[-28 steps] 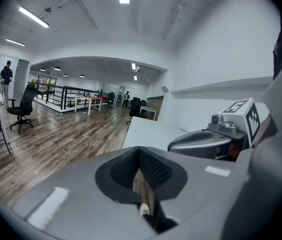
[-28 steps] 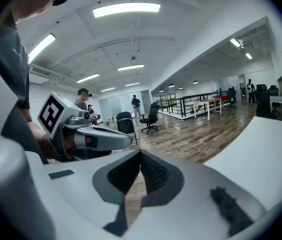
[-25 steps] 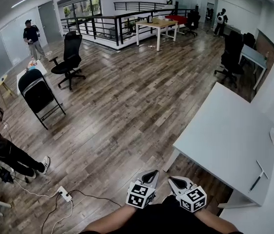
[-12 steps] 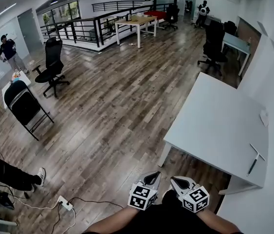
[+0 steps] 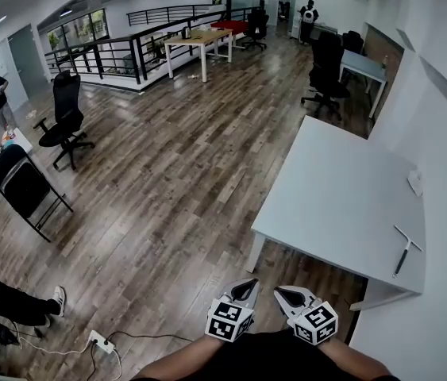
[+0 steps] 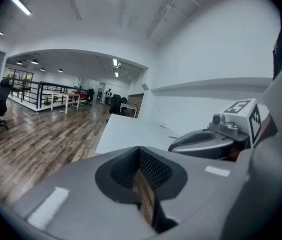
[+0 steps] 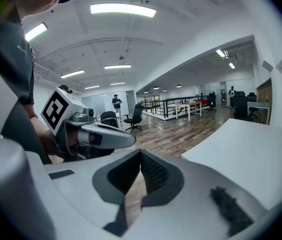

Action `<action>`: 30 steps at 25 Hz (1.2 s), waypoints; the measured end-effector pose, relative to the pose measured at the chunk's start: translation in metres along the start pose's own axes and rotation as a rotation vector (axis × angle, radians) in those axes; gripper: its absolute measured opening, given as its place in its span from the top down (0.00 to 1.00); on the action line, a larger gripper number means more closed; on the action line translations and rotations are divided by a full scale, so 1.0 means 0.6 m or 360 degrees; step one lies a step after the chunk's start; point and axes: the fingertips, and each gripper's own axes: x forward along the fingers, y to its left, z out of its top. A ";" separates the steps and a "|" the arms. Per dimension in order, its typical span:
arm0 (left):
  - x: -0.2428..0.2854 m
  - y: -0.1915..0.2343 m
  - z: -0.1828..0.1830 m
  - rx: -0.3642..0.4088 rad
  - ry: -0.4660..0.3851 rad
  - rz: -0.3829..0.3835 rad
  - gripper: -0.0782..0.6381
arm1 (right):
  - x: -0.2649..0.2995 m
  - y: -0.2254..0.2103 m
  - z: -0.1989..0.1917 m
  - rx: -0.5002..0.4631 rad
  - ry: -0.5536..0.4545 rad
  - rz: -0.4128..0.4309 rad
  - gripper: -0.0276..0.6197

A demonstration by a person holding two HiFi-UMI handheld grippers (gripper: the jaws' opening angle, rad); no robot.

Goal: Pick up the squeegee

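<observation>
**Squeegee.** Locate the squeegee [image 5: 403,250] on the white table [image 5: 330,197], at the right of the scene. It lies flat close to the table's near right corner, beside the wall. It is T-shaped, with a slim dark handle pointing toward you. A pale, narrow cross-blade sits at the far end, set slightly askew to the table's edge. Nothing touches it.

**Grippers.** You hold the left gripper [image 5: 244,290] and the right gripper [image 5: 289,295] side by side, low and close to your body. Both are over the wooden floor [image 5: 183,189], short of the table's near edge and well apart from the squeegee. On each gripper the jaws are pressed together at the tips, and nothing is between them.

**Change from the earlier frames.** In the head view, the table and squeegee now sit farther left and higher than a second ago. The black folding chair [image 5: 23,187] and the office chair [image 5: 66,117] have slid toward the left edge. Both grippers keep the same place at the bottom of the view, and their jaws remain together.
</observation>
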 end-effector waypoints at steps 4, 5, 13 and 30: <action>0.012 -0.017 0.014 -0.0019 -0.0001 -0.0025 0.88 | -0.020 -0.017 -0.003 0.0023 -0.0011 -0.0039 0.95; 0.018 -0.023 0.008 -0.0003 0.0013 -0.0037 0.88 | -0.027 -0.022 -0.006 0.0031 -0.0015 -0.0052 0.95; 0.054 -0.085 -0.004 0.0055 0.0052 -0.0088 0.88 | -0.090 -0.058 -0.032 0.0103 -0.0061 -0.0133 0.95; 0.085 -0.253 -0.023 0.0098 0.0087 -0.0098 0.88 | -0.245 -0.098 -0.079 0.0197 -0.0132 -0.0172 0.95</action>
